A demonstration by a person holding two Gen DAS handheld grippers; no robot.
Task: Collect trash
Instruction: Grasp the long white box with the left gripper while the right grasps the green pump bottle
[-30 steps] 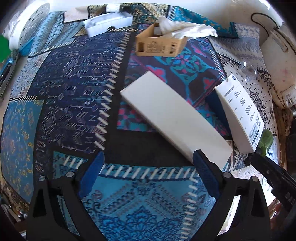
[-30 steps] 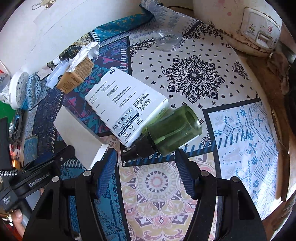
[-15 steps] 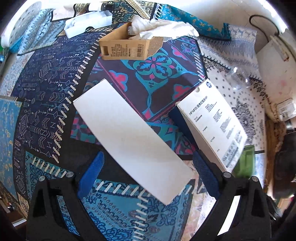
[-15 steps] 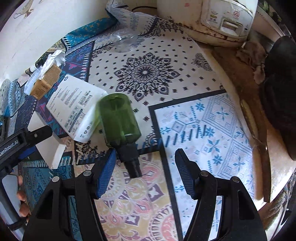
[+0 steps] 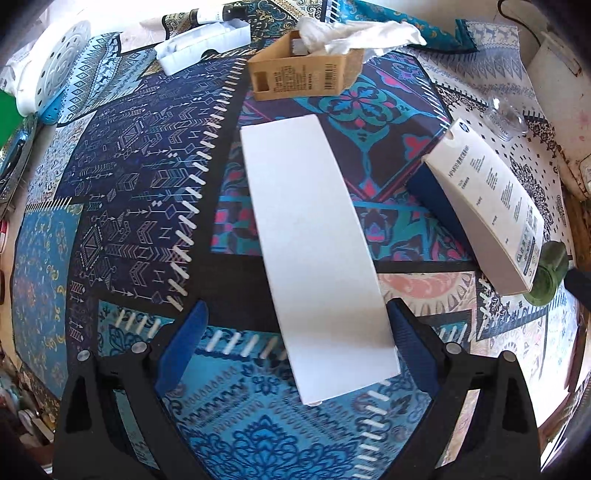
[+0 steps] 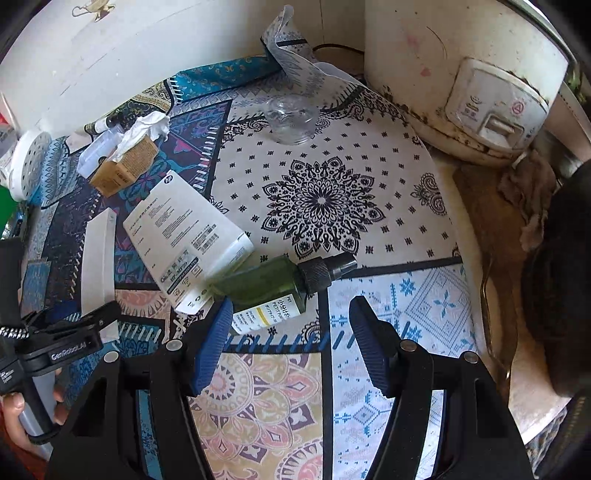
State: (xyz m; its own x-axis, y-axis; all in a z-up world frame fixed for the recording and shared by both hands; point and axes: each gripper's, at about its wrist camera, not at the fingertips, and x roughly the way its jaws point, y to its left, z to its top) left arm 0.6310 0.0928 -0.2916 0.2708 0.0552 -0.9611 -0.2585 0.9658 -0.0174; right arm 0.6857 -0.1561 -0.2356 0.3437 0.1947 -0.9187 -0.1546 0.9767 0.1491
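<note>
At the top centre of the left wrist view, an open brown cardboard box [image 5: 303,75] on the patterned bench [image 5: 140,192] holds crumpled white tissue [image 5: 354,31]. The left hand-held gripper [image 5: 295,345] stands wide, empty, straddling a long white box [image 5: 314,240]. In the right wrist view, a green bottle [image 6: 273,284] lies at mid-frame against a printed white box [image 6: 188,236]; the right hand-held gripper [image 6: 288,343] is parted, gripping nothing. An empty clear glass jar [image 6: 291,120] stands near the top.

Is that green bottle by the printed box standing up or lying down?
Lying down. The green bottle rests on its side on the patterned cloth, black cap pointing sideways.
</note>
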